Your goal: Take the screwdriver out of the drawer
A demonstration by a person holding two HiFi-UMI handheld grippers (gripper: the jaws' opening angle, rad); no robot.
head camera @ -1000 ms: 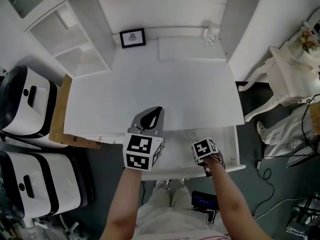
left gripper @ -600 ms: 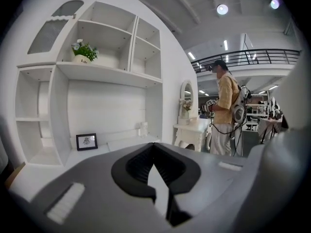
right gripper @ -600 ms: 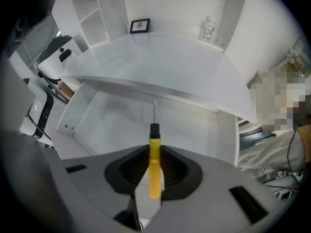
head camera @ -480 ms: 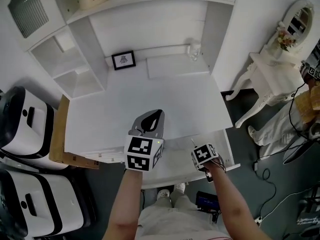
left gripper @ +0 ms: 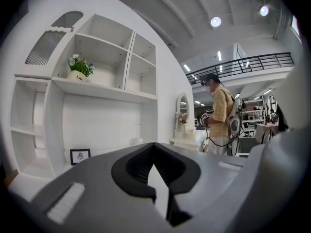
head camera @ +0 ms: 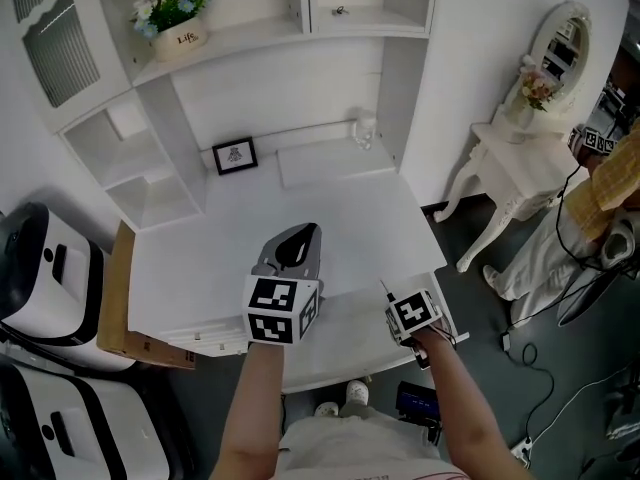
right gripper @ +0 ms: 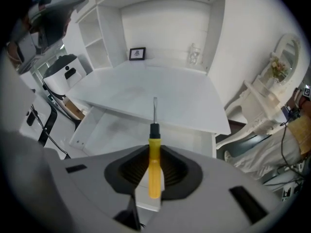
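Head view: left gripper (head camera: 308, 231) has its jaws together and empty, over the desk (head camera: 300, 193); right gripper (head camera: 400, 308) hangs above the open drawer (head camera: 345, 340). Left gripper view – pads meet, nothing between. Right gripper view: jaws clamped on the screwdriver (right gripper: 154, 169) by its yellow handle, lifted clear of the drawer. Risk – round handle, narrow pinch; a jerk could swivel or drop it, or the tip clips the desk edge.
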